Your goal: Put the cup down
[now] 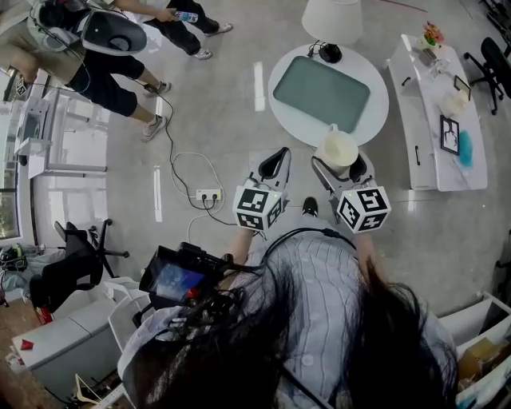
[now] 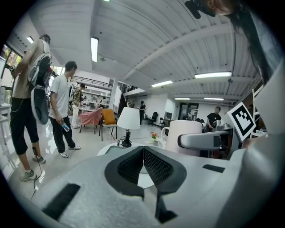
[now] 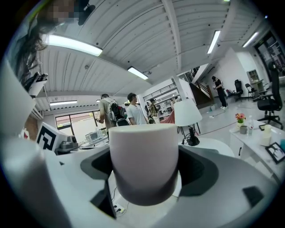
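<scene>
A cream white cup point(image 1: 338, 148) with a handle is held upright between the jaws of my right gripper point(image 1: 340, 169), in the air just short of the round white table point(image 1: 287, 120). In the right gripper view the cup point(image 3: 143, 162) fills the gap between the jaws, and both pads press its sides. My left gripper point(image 1: 273, 164) hangs beside it to the left, shut with nothing in it; its black pads point(image 2: 153, 165) meet in the left gripper view. The cup point(image 2: 183, 137) shows there at the right.
The round table carries a grey-green mat point(image 1: 322, 93) and a white lamp point(image 1: 331, 19). A long white bench point(image 1: 415, 120) with small items stands at the right. A power strip point(image 1: 208, 194) and cables lie on the floor. People stand at the upper left.
</scene>
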Motion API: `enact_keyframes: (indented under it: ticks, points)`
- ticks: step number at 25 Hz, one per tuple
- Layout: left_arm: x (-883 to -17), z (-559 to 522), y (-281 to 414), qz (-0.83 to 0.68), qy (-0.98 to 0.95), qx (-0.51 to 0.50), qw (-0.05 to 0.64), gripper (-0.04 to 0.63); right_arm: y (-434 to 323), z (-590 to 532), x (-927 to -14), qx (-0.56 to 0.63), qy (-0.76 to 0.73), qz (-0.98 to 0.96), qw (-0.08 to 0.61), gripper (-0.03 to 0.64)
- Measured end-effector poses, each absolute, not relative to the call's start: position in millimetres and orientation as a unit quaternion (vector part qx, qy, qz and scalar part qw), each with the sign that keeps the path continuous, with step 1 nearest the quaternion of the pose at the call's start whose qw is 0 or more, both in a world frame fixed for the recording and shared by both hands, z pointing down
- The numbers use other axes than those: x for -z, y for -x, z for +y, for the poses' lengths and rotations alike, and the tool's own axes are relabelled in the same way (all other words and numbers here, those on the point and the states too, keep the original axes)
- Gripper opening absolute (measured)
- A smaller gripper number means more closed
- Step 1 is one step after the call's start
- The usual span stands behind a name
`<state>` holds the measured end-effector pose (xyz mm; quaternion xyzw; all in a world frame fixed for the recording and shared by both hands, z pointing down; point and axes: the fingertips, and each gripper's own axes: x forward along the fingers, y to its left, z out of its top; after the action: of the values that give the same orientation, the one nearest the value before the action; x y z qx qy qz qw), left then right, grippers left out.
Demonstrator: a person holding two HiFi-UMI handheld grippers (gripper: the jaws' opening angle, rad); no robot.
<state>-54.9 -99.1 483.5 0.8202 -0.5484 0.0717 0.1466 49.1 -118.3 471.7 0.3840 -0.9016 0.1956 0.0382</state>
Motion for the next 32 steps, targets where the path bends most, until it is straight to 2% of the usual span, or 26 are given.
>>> enact_keyframes:
  ticks: [12,21,32]
  points:
    - [-474,-128,28,-0.534,-0.832,-0.096,0.117,0.015,-59,-153,-469,-0.203,-0.38,-0.902,0.027,0.42]
    - [-478,-138,47,-0.556,-0.817,-0.084,0.133,0.015,-54,-165,-473,-0.201,-0.376,-0.904,0.036,0.42]
    - [-485,-202,73,-0.532,-0.83,-0.085,0.143,0.015,-42,-217,-489,-0.211,-0.413,-0.885,0.051,0.42]
